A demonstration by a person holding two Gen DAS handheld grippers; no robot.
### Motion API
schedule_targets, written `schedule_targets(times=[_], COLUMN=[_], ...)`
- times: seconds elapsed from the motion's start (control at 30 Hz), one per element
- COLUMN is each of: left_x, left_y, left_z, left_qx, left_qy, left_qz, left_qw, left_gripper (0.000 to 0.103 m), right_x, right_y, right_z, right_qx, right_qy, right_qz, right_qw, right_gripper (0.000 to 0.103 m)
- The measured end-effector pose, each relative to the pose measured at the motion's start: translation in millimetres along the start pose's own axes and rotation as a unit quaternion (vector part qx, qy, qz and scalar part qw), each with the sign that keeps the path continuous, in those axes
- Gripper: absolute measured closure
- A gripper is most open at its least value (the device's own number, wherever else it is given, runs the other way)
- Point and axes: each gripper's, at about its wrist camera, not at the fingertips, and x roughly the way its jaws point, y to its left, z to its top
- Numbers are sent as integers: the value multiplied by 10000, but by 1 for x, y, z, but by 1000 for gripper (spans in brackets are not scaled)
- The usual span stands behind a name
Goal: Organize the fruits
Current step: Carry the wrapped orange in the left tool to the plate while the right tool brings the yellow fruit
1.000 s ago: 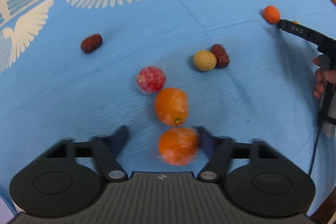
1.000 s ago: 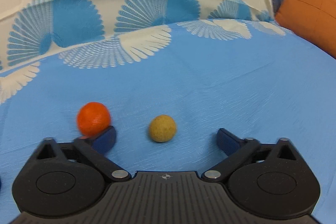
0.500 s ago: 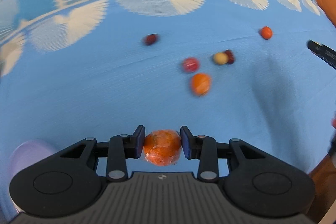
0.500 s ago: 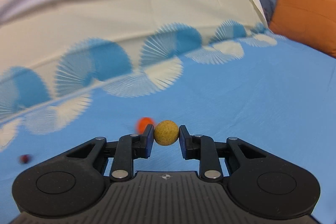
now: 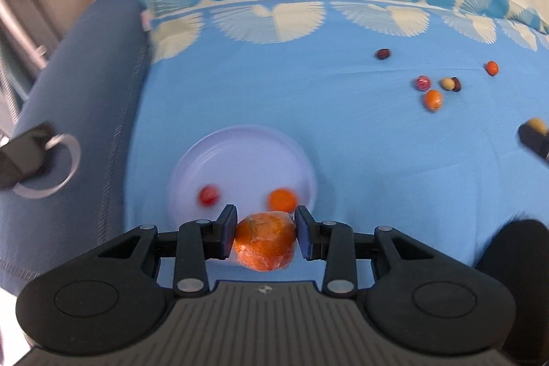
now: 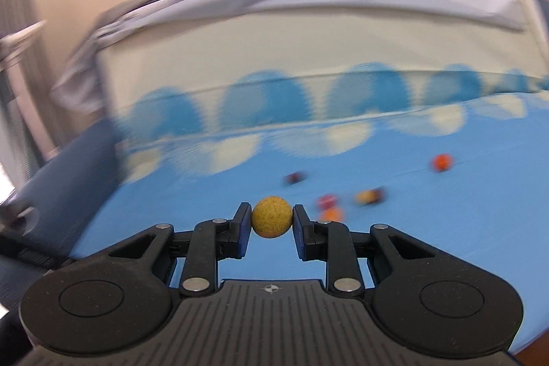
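Left wrist view has the wrapped orange pinched between the two pads of the left gripper, now carried over the near rim of the white plate; half a second ago the plate was only a pale blur at the lower left corner. On the plate lie a small red fruit and a small orange fruit, well apart from each other. Beyond the plate, the blue cloth lies bare up to the loose fruits at the far right: a dark date, a red fruit, an orange, a tan ball with a dark date touching it, and a tiny orange fruit. Left of the plate the cloth ends against a dark blue cushion.

Right wrist view shows what the left barely catches at its right edge: the right gripper clamped on a yellow-brown ball fruit, held above the cloth as it was before, though the background has swung leftward and blurred. The plate falls outside this view.
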Motion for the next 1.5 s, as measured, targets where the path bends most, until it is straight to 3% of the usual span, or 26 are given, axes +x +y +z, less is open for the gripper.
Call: schedule_targets(times=[0.27, 0.47, 0.8, 1.03, 1.5], left_x=[-29, -30, -33, -28, -23], left_y=[54, 74, 86, 90, 88], left_z=[-70, -102, -109, -109, -105], left_qx=[-479, -773, -889, -997, -954], left_qy=[-90, -77, -341, -305, -280], left_qz=[85, -106, -323, -372, -407], left_qw=[9988, 9969, 9949, 9939, 9942], left_gripper=[63, 63, 63, 63, 63], right_x=[-32, -51, -56, -51, -43], right_y=[111, 162, 182, 188, 188], right_z=[-36, -50, -55, -57, -58], right_qx=[-787, -1728, -2058, -2245, -2175], right_qy=[566, 586, 680, 780, 875], right_qz=[1064, 1224, 1035, 1054, 991], right_qw=[9896, 9756, 9707, 9656, 9671], right_gripper=[76, 76, 76, 76, 76])
